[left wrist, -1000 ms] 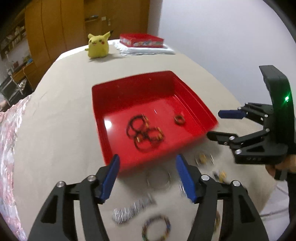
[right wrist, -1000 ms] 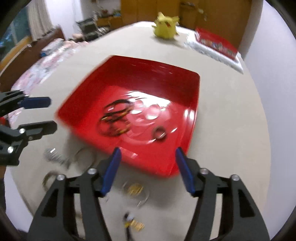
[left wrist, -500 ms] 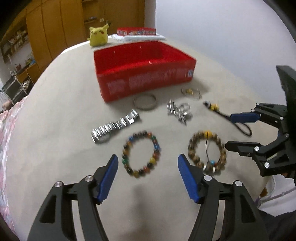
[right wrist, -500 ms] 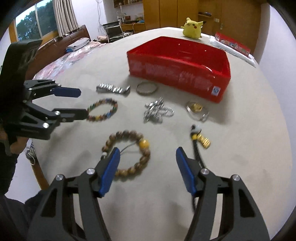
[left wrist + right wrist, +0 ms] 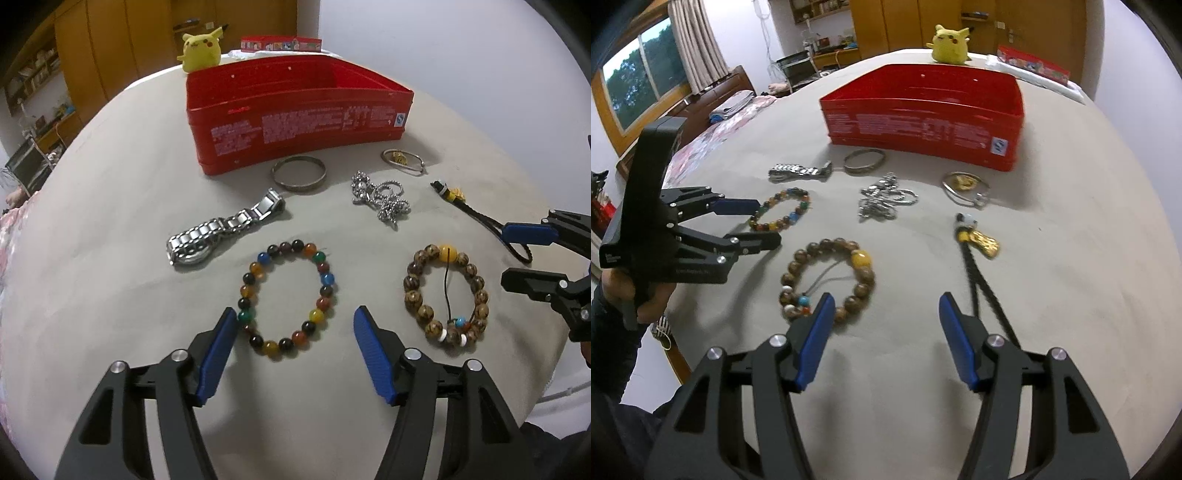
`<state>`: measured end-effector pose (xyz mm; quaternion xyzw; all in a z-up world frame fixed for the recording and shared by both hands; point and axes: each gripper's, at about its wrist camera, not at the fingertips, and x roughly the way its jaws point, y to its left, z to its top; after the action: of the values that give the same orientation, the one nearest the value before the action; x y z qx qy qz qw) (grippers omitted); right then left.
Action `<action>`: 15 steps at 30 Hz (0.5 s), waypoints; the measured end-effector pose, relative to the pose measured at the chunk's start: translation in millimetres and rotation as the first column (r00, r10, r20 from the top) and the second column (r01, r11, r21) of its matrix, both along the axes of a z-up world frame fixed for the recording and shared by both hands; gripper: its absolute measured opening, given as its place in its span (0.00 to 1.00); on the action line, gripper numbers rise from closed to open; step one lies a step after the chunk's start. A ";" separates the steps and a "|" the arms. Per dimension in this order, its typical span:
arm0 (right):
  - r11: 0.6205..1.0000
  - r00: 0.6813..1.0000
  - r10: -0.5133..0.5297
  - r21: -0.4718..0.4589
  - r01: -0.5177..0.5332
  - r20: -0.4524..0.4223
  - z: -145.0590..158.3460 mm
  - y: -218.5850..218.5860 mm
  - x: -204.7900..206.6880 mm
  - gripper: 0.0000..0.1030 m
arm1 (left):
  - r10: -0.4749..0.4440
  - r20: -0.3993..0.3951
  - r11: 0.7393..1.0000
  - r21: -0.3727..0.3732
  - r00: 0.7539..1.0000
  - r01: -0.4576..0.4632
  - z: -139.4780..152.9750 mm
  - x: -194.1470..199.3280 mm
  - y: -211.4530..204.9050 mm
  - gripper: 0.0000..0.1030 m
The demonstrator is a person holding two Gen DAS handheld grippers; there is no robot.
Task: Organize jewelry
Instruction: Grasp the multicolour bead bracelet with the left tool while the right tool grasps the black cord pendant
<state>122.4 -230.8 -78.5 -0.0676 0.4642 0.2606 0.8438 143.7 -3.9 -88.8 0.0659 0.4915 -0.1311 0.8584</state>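
A red box stands on the grey table, its inside hidden from here. In front of it lie a silver bangle, a silver watch, a silver chain, a wire ring with a gold charm and a black cord with a gold charm. My left gripper is open just above a colourful bead bracelet. My right gripper is open and empty, between a brown bead bracelet and the cord.
A yellow plush toy and a flat red box on a white cloth sit at the table's far end. The table's near edge runs close behind the left hand. A bed and shelves lie beyond on the left.
Both grippers pulled back from above the red box and came down low over the jewelry in front of it. The box's inside has gone out of sight. Both stay open and empty.
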 end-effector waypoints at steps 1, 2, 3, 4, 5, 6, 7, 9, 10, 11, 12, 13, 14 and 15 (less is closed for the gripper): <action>1.000 1.000 -0.006 0.001 0.006 -0.001 0.1 -2.1 1.0 0.56 | -0.001 0.004 1.000 0.000 1.000 0.001 -1.3 1.2 -0.8 0.61; 1.000 1.000 -0.013 0.002 0.013 -0.001 0.7 -4.5 2.4 0.56 | -0.001 0.006 1.000 -0.001 1.000 0.001 -2.0 1.4 -0.6 0.58; 1.000 1.000 -0.019 0.002 0.019 -0.001 0.9 -6.9 4.1 0.56 | 0.000 0.007 1.000 -0.006 1.000 0.000 -2.9 2.4 -0.4 0.57; 1.000 1.000 -0.022 0.002 0.022 -0.002 1.0 -8.1 5.5 0.56 | 0.002 0.008 1.000 -0.010 1.000 -0.002 -3.1 1.8 1.0 0.52; 1.000 1.000 -0.024 0.004 0.024 -0.004 1.2 -8.9 6.8 0.56 | 0.003 0.007 1.000 -0.014 1.000 -0.003 -2.2 1.6 2.0 0.47; 1.000 1.000 -0.021 0.005 0.021 -0.006 0.9 -8.7 7.8 0.56 | -0.003 0.005 1.000 -0.019 1.000 0.003 -1.0 1.7 1.9 0.46; 1.000 1.000 -0.017 0.004 0.017 -0.008 0.6 -7.3 8.7 0.56 | -0.010 -0.005 1.000 -0.027 1.000 0.010 0.8 1.0 2.4 0.45; 1.000 1.000 -0.006 0.003 0.006 -0.009 -0.1 -4.8 8.6 0.56 | -0.016 -0.009 0.999 -0.043 1.000 0.016 5.6 -1.2 5.5 0.46; 1.000 1.000 -0.003 0.005 0.003 -0.009 -0.5 -4.0 8.3 0.56 | -0.009 0.002 0.999 -0.050 1.000 0.009 10.2 -1.8 7.9 0.49; 1.000 1.000 0.001 0.008 -0.001 -0.010 -0.9 -3.5 8.4 0.56 | 0.000 0.014 0.999 -0.048 1.000 0.000 13.1 -1.4 9.9 0.54; 1.000 1.000 0.005 0.011 -0.005 -0.010 -1.0 -2.6 8.6 0.56 | 0.011 0.026 0.999 -0.045 1.000 -0.010 15.5 -0.2 11.6 0.56; 1.000 1.000 0.006 0.012 -0.006 -0.008 -1.1 -2.6 8.6 0.56 | 0.024 0.030 0.999 -0.045 0.999 -0.023 16.6 3.6 13.9 0.57; 1.000 1.000 0.006 0.013 -0.005 -0.007 -0.9 -3.1 9.0 0.56 | 0.034 0.027 0.998 -0.045 0.999 -0.033 16.0 6.7 15.5 0.57; 1.000 1.000 0.003 0.014 -0.003 -0.005 -0.3 -4.3 9.5 0.56 | 0.043 0.021 0.998 -0.049 0.999 -0.042 14.5 10.2 17.1 0.57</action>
<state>131.9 -235.1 -78.7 -0.0616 0.4642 0.2653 0.8428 153.9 13.2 -74.3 0.0361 0.4800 -0.1241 0.8677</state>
